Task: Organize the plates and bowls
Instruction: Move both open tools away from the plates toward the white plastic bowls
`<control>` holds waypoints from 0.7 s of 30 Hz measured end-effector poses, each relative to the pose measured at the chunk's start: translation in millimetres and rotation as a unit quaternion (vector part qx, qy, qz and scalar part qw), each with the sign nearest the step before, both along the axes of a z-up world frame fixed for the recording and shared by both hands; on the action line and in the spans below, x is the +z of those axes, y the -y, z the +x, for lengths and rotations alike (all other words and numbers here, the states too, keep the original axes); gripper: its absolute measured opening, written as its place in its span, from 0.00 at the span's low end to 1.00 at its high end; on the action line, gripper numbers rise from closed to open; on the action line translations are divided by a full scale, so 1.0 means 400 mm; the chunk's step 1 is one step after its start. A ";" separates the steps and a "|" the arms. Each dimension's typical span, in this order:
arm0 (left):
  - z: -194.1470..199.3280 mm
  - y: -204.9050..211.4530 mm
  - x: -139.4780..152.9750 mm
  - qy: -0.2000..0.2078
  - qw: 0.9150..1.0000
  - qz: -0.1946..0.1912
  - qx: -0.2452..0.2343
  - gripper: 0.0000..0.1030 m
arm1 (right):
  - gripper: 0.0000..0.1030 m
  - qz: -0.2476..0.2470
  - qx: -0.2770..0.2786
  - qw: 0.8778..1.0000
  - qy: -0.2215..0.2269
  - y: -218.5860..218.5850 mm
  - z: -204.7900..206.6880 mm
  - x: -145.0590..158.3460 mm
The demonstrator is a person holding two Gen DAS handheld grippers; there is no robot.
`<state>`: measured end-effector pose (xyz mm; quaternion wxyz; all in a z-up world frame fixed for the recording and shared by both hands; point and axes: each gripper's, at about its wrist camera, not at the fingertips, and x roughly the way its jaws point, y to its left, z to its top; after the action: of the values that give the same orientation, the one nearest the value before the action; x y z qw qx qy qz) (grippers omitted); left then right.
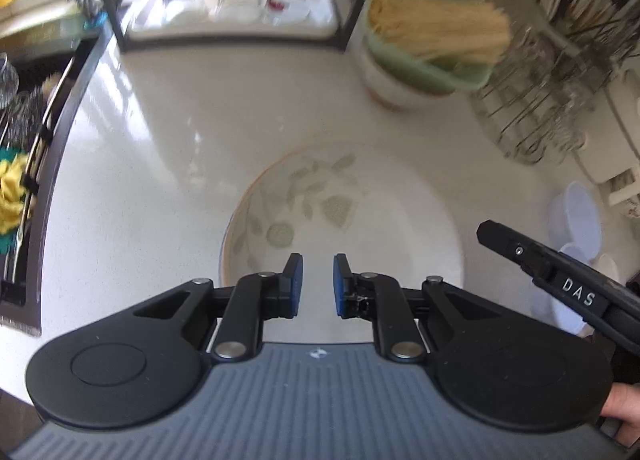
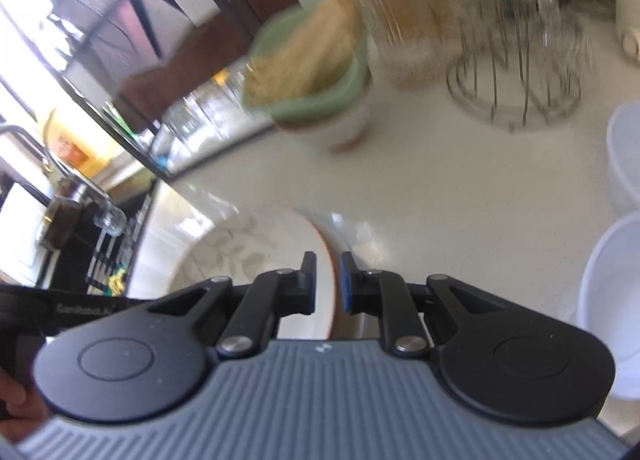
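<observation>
A large white plate (image 1: 320, 200) with a grey-green leaf pattern and a brown rim lies over the pale counter (image 1: 160, 120). In the right wrist view my right gripper (image 2: 328, 280) is shut on the plate's (image 2: 240, 248) rim, which runs edge-on between the blue pads. The same right gripper (image 1: 492, 234) reaches in from the right side in the left wrist view. My left gripper (image 1: 318, 280) hovers over the plate's near part, its pads a narrow gap apart with nothing between them. The plate's near rim is hidden under the gripper body.
A green bowl of pale noodles (image 1: 432, 32) sits on a white cup behind the plate. A wire rack (image 1: 540, 100) and a red-lidded jar (image 2: 392, 12) stand at the back right. White plastic bowls (image 2: 612, 292) are on the right, a sink (image 1: 20, 180) on the left, a dark shelf with glasses (image 1: 232, 0) behind.
</observation>
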<state>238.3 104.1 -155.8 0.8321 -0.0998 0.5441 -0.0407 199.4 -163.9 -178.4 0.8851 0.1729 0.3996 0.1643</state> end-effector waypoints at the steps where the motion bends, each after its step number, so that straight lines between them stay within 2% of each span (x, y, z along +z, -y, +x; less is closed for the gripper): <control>1: 0.004 0.007 0.018 0.008 1.000 0.001 -0.003 0.17 | 0.16 -0.006 -0.001 1.000 0.009 0.004 -0.002 0.014; 5: 0.011 0.033 0.076 0.032 0.999 -0.016 -0.008 0.17 | 0.16 -0.016 -0.010 0.999 0.025 0.025 -0.004 0.064; 12: -0.006 0.106 0.180 0.086 0.995 -0.014 -0.039 0.17 | 0.16 -0.034 -0.028 0.996 0.081 0.080 -0.047 0.178; 17: -0.039 0.146 0.227 0.104 0.993 -0.031 -0.052 0.17 | 0.16 -0.053 -0.047 0.990 0.118 0.111 -0.091 0.235; 21: -0.061 0.183 0.234 0.111 0.991 -0.035 -0.067 0.17 | 0.16 -0.058 -0.064 0.989 0.123 0.140 -0.124 0.247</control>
<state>213.7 30.9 -62.4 0.8787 -0.0869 0.4521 -0.1259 149.7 -220.0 -79.6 0.9448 0.1246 0.2845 0.1040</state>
